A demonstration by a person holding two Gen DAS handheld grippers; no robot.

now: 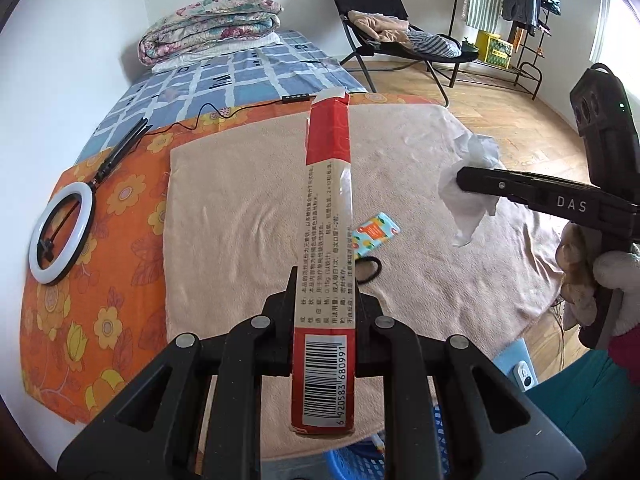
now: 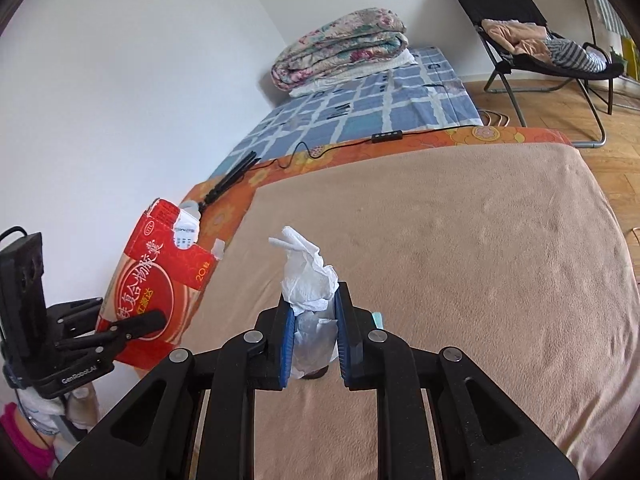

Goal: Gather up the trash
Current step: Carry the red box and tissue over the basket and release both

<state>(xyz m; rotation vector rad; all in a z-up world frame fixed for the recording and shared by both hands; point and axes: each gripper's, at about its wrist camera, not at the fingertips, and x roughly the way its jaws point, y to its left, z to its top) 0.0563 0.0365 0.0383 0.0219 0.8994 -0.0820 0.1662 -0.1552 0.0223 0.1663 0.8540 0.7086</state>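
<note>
My left gripper (image 1: 327, 292) is shut on a flat red and beige medicine box (image 1: 329, 184), held edge-on above a beige blanket (image 1: 240, 220) on the bed. In the right wrist view the same box (image 2: 160, 280) shows its red face at the left, in the left gripper (image 2: 154, 322). My right gripper (image 2: 311, 300) is shut on a crumpled white tissue (image 2: 308, 276), which sticks up between the blue pads (image 2: 289, 336). From the left wrist view the tissue (image 1: 474, 196) hangs from the right gripper (image 1: 460, 178) over the blanket's right side.
A small patterned packet (image 1: 378, 236) and a black hair tie (image 1: 368, 270) lie on the blanket. A ring light (image 1: 60, 236) with its cable lies on the orange sheet (image 1: 116, 280). A blue basket (image 1: 352, 462) is below the bed's near edge. Folded quilt (image 1: 208, 24), chair (image 1: 400, 36).
</note>
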